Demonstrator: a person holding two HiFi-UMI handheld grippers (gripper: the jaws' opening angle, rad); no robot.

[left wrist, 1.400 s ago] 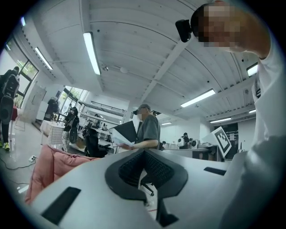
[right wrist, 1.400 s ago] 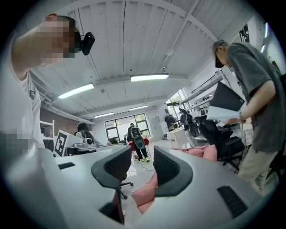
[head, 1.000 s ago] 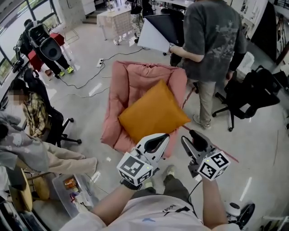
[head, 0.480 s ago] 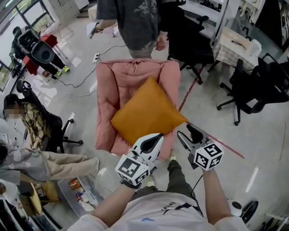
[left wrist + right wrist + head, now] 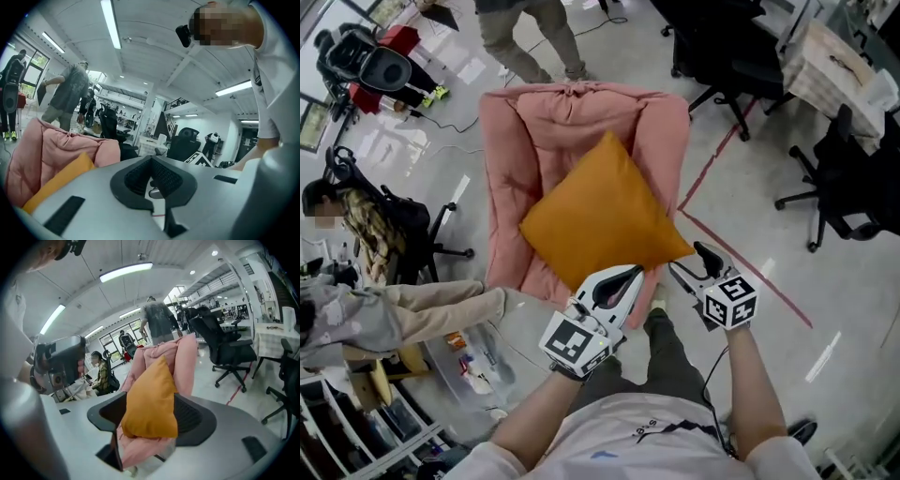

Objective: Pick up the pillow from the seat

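An orange square pillow [image 5: 600, 220] lies corner-on across a pink padded seat [image 5: 544, 141]. My left gripper [image 5: 628, 277] hovers just above the seat's near edge, at the pillow's front corner, jaws shut and holding nothing. My right gripper [image 5: 687, 258] hangs beside the pillow's right corner, over the floor; its jaws are opening and nothing is between them. In the right gripper view the pillow [image 5: 152, 399] and seat [image 5: 187, 362] show through the gap, well beyond the right gripper [image 5: 150, 411]. The left gripper view catches the pillow [image 5: 56, 180] low on the left, past the left gripper [image 5: 151, 161].
A person's legs [image 5: 525, 28] stand behind the seat. Another person [image 5: 356, 225] sits at the left on an office chair. Black office chairs [image 5: 844, 187] stand at the right, red floor tape [image 5: 741, 262] runs by the seat, and a clear bin [image 5: 473, 361] is front left.
The seat and pillow have come nearer to both grippers. The standing person walked from the right round to behind the seat. The right gripper's jaws have spread wider.
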